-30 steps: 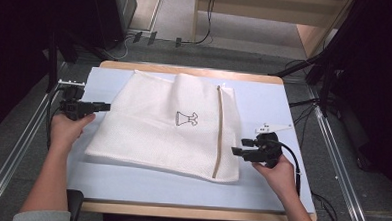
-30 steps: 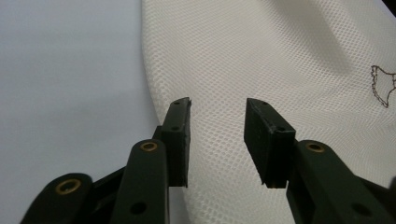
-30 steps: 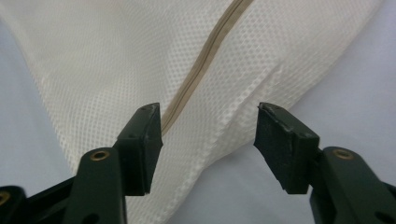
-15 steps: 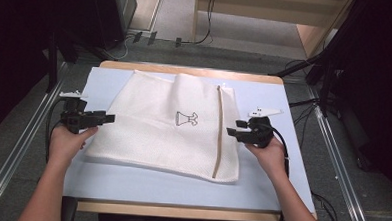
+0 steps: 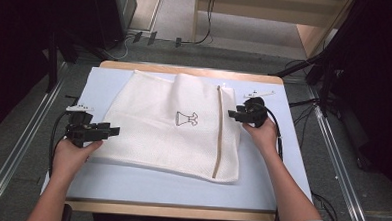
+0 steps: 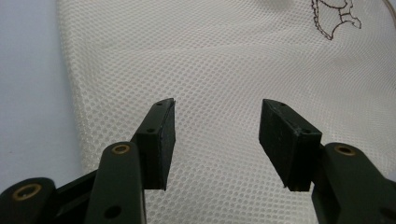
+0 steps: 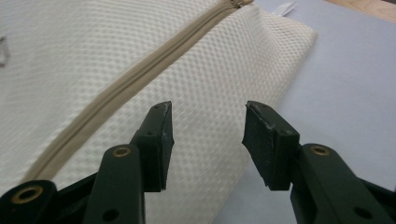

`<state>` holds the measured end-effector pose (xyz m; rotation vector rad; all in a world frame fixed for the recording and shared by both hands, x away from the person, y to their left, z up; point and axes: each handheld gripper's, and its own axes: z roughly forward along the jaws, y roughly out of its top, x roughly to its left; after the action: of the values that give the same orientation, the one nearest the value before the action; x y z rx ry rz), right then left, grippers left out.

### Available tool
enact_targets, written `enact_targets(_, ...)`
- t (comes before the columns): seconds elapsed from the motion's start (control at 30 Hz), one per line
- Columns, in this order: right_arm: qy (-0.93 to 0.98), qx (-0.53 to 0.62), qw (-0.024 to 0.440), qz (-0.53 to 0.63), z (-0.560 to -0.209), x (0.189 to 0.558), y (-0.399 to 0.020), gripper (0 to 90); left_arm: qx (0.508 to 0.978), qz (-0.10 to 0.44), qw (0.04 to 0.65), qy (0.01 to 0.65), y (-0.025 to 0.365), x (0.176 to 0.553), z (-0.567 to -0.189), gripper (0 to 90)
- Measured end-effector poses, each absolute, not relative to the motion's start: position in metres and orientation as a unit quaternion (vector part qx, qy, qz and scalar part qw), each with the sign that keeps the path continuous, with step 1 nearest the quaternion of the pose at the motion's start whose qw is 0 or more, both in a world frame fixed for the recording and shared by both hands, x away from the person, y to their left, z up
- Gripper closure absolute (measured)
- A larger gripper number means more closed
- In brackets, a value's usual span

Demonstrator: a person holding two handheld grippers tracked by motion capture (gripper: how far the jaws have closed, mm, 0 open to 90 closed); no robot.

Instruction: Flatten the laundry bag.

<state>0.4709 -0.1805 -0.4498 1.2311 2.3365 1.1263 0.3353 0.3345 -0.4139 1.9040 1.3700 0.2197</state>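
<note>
Change: since half a second ago the right gripper (image 5: 232,114) has gone farther up the table along the bag's right edge, and the left gripper (image 5: 114,131) has come nearer the person along the left edge.
Mesh bag (image 5: 173,122): cream laundry bag lying flat on the pale blue table cover (image 5: 282,159), about mid-table, its far edge folded over.
Zip (image 5: 217,136): tan, running near to far close to the bag's right side.
Emblem (image 5: 186,119): small dark outline near the bag's middle.
Left gripper: jaws apart with nothing between them; in the left gripper view (image 6: 215,135) mesh lies beneath the gap, close to the bag's left edge.
Right gripper: jaws spread, empty; in the right gripper view (image 7: 205,140) they sit over the bag's right border, between the zip (image 7: 116,93) and the cover.
Hands: left hand (image 5: 72,152) and right hand (image 5: 263,136) each hold a gripper.
</note>
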Motion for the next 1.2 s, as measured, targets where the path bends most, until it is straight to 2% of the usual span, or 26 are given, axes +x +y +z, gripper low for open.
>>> enact_targets(0.07,0.807,0.432,0.132,0.381,-0.457,0.480,-0.179,50.6,0.744,0.085,0.381,0.542,0.337,0.335,-0.415,47.0)
enact_targets(0.2,0.815,0.437,0.128,0.358,-0.473,0.489,-0.174,51.6,0.740,0.085,0.378,0.549,0.343,0.335,-0.417,46.7)
enact_targets(0.3,0.817,0.432,0.136,0.357,-0.474,0.487,-0.172,60.0,0.738,0.089,0.376,0.554,0.347,0.335,-0.418,45.8)
enact_targets(0.33,0.817,0.432,0.136,0.357,-0.474,0.487,-0.172,60.0,0.738,0.089,0.376,0.554,0.347,0.335,-0.418,45.6)
enact_targets(0.4,0.811,0.443,0.135,0.356,-0.474,0.486,-0.174,68.0,0.737,0.090,0.373,0.557,0.350,0.335,-0.418,45.4)
enact_targets(0.43,0.808,0.450,0.133,0.356,-0.474,0.486,-0.175,75.5,0.735,0.090,0.373,0.559,0.351,0.335,-0.419,45.3)
enact_targets(0.67,0.806,0.454,0.137,0.354,-0.474,0.486,-0.177,89.0,0.730,0.090,0.372,0.566,0.357,0.336,-0.421,44.7)
enact_targets(0.83,0.808,0.454,0.142,0.347,-0.473,0.485,-0.174,90.0,0.729,0.088,0.371,0.568,0.359,0.337,-0.422,44.7)
enact_targets(0.97,0.807,0.462,0.123,0.347,-0.471,0.483,-0.178,90.0,0.729,0.087,0.372,0.569,0.359,0.339,-0.423,44.3)
enact_targets(1.2,0.818,0.450,0.116,0.340,-0.468,0.463,-0.191,90.0,0.731,0.088,0.362,0.571,0.362,0.348,-0.426,43.6)
